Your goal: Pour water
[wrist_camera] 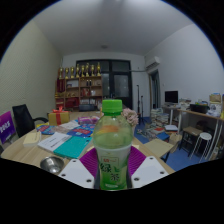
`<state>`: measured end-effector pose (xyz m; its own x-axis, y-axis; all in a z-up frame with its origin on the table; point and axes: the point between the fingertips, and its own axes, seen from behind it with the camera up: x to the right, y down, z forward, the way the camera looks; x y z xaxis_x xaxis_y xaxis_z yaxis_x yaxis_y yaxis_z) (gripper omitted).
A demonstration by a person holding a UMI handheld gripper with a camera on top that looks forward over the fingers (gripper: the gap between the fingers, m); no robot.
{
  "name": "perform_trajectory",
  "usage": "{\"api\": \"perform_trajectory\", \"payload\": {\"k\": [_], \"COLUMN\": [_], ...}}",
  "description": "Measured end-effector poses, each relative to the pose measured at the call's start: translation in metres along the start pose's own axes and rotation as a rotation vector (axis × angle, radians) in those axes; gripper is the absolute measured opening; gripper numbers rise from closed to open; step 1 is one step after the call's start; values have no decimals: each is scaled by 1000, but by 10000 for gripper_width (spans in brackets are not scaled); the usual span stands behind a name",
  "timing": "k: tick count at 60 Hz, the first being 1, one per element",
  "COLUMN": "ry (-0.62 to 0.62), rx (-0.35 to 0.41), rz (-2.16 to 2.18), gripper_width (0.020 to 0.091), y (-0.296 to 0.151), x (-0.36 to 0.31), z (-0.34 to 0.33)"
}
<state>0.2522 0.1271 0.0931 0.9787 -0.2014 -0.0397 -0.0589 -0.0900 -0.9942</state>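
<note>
Level with the tabletop, looking straight ahead into an office-like room. Gripper (112,170) held low, fingers (78,172) spread to either side of a green-capped bottle (112,148), purple pads (92,160) flanking its lower half. Cannot tell whether both pads press on the bottle's sides or merely stand close about it. Bottle upright, clear plastic with a green label, cap (112,106) closed on top, standing centred between the fingers and blocking the middle of the view.

Wooden table (25,150) stretching away behind the bottle, crowded with papers, a teal folder (72,147) just left of the bottle and a yellow box (59,117) farther back. Small metal bowl (51,164) near the left finger, close to the table's near edge. Table's right edge falling off just right of the bottle, open floor beyond it.

Farther right, a white stool (203,138) and a desk with a monitor (171,97). Black chair (21,118) at the table's left side. Shelving with bottles (80,72) against the back wall, dark doorway (121,82) beside it.
</note>
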Motion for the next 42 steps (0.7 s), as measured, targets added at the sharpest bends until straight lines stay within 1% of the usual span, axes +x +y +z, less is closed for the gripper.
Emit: {"api": "perform_trajectory", "payload": {"k": [2,5,7,9,10,12,14,15,16,19,24,30,34,42], "ry": [1,-1,-1,0,-1,-3,5,1,0,2,19,50,65,111], "rx": [1,-6,-16,-32,-42,-75,-130,-157,-177,-185,-195,-200,-199,-173], "rz": [1,-7,-10,-12,-12,-13,-12,-13,-14,-21,-38,-29,-17,-22], "gripper_width": [362,403,460,500,536,550,611,660,709,856,841,839,840,836], "y": [1,-3,-1,1,3,3,13,21,25,19,12,-1,-18,-57], "x": [0,0,-1,-1,-2,-1,0,16,15,-3,4,-3,-6,-25], "z": [1,1,1,1,0,-3,-7,-9,-12,-23,-44,-80,-106,-176]}}
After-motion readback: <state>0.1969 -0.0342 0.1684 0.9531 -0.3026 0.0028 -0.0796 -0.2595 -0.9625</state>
